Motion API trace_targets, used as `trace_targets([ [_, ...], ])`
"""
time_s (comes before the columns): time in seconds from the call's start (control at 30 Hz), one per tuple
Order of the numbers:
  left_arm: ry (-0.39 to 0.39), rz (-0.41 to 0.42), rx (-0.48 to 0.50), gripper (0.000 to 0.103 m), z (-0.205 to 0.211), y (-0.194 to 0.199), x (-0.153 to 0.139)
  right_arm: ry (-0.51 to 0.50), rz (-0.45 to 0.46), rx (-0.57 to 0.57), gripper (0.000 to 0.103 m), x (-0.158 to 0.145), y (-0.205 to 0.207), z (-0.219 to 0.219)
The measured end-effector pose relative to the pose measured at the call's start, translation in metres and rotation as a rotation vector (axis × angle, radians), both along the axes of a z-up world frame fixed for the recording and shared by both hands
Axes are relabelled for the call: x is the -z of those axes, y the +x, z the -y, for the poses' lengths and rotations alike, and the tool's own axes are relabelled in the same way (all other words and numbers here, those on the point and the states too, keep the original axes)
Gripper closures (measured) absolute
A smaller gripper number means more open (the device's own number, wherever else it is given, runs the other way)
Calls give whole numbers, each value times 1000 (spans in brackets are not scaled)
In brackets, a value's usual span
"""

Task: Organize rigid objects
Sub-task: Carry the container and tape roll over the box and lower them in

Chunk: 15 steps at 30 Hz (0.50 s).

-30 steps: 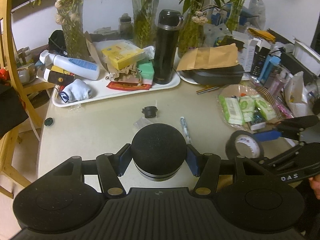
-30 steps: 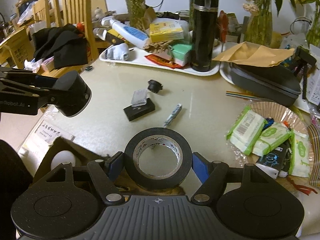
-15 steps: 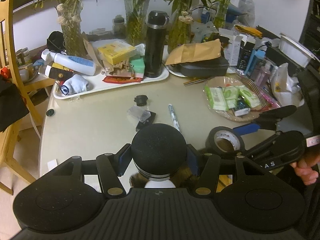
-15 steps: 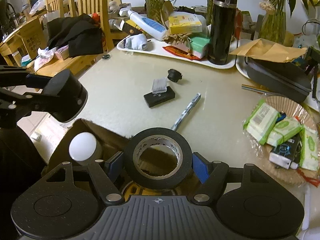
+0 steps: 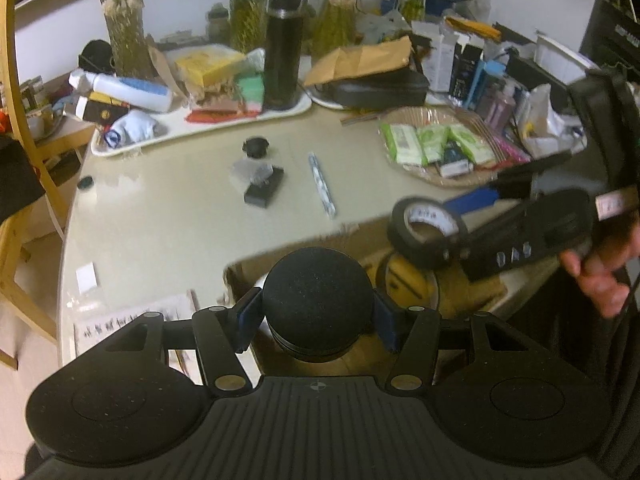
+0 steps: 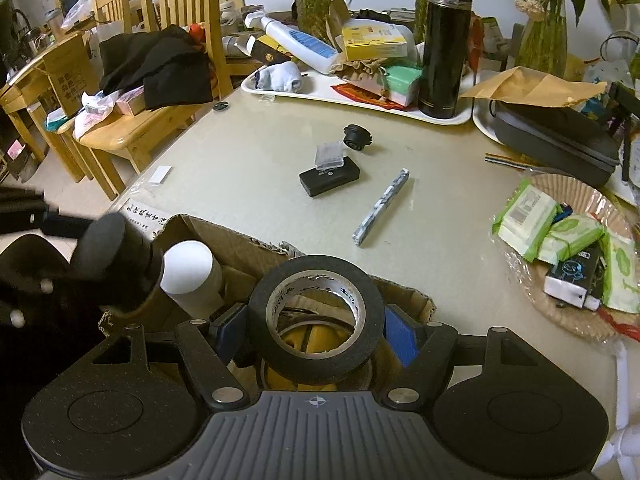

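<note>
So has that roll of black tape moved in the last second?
Yes. The black tape roll came back off the table, away from the pen, over the cardboard box.

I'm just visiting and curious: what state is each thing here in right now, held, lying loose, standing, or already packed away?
Left hand-held gripper: shut on the black round object.
Right hand-held gripper: shut on the tape roll, over the cardboard box.
White cylinder: in the box.
Pen: lying loose on the table.
Small black box: lying flat.
Black flask: standing upright on the tray.
</note>
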<state>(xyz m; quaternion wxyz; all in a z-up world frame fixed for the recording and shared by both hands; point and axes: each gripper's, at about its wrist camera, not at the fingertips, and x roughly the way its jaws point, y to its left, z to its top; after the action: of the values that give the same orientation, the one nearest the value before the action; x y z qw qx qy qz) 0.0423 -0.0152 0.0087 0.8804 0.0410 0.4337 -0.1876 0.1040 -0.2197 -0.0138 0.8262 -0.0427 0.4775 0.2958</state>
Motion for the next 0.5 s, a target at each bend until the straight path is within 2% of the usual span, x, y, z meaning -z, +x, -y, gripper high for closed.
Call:
trace_targets([
  [0.23, 13, -46, -3, 47, 4, -9, 24, 12, -5, 30, 28, 0, -2, 5],
  [0.4, 30, -31, -51, 47, 8, -9, 32, 31, -32, 68, 28, 4, 1, 13],
  [0.5, 44, -10, -44, 46, 11, -17, 33, 45, -50, 87, 28, 5, 0, 17],
])
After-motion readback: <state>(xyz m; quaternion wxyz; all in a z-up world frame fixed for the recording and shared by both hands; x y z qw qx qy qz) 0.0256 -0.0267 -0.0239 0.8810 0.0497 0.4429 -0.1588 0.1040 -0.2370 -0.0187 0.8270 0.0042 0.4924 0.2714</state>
